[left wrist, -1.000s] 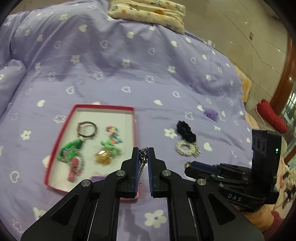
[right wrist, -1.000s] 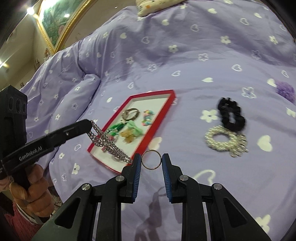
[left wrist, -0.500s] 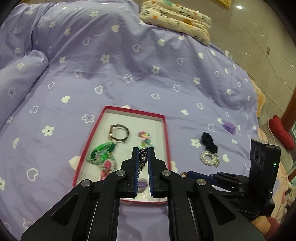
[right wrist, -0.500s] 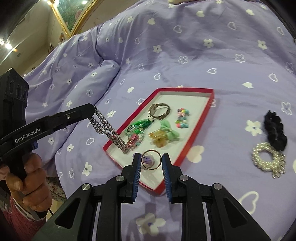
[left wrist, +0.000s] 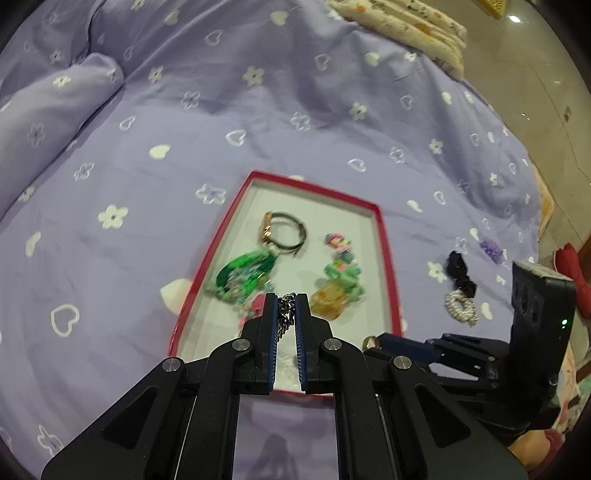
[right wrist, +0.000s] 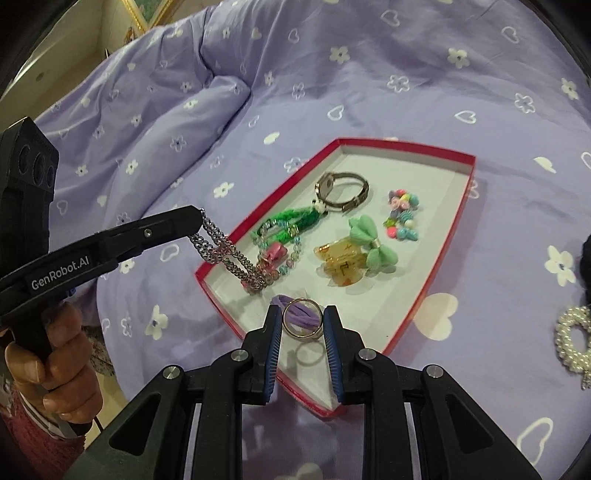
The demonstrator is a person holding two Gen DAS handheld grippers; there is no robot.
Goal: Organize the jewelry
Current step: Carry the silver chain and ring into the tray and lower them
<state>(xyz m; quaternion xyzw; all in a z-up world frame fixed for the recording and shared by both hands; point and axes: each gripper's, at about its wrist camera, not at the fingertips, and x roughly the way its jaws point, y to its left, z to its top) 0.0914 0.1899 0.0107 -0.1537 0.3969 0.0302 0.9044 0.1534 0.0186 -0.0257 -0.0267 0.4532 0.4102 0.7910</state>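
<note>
A red-rimmed white tray (left wrist: 384, 236) (right wrist: 458, 225) lies on the purple bedspread. It holds a watch (right wrist: 341, 190), a green bracelet (right wrist: 291, 223), a mint bow (right wrist: 373, 240), an amber hair clip (right wrist: 340, 264), a bead charm (right wrist: 402, 214) and a purple hair tie (right wrist: 297, 317). My left gripper (left wrist: 286, 308) is shut on a silver chain (right wrist: 229, 256) that dangles over the tray's near left corner. My right gripper (right wrist: 302, 323) is shut on a gold ring (right wrist: 301, 334), just above the tray's near end.
A pearl scrunchie (left wrist: 460, 308) (right wrist: 574, 339) and a black scrunchie (left wrist: 460, 273) lie on the bedspread right of the tray. A small purple tuft (left wrist: 491, 247) lies farther right. A floral pillow (left wrist: 402, 26) is at the far edge.
Both grippers have moved left and forward over the tray. The ring, earlier above the bedspread beside the tray, now hangs over the tray's near end, and the chain dangles over its left corner.
</note>
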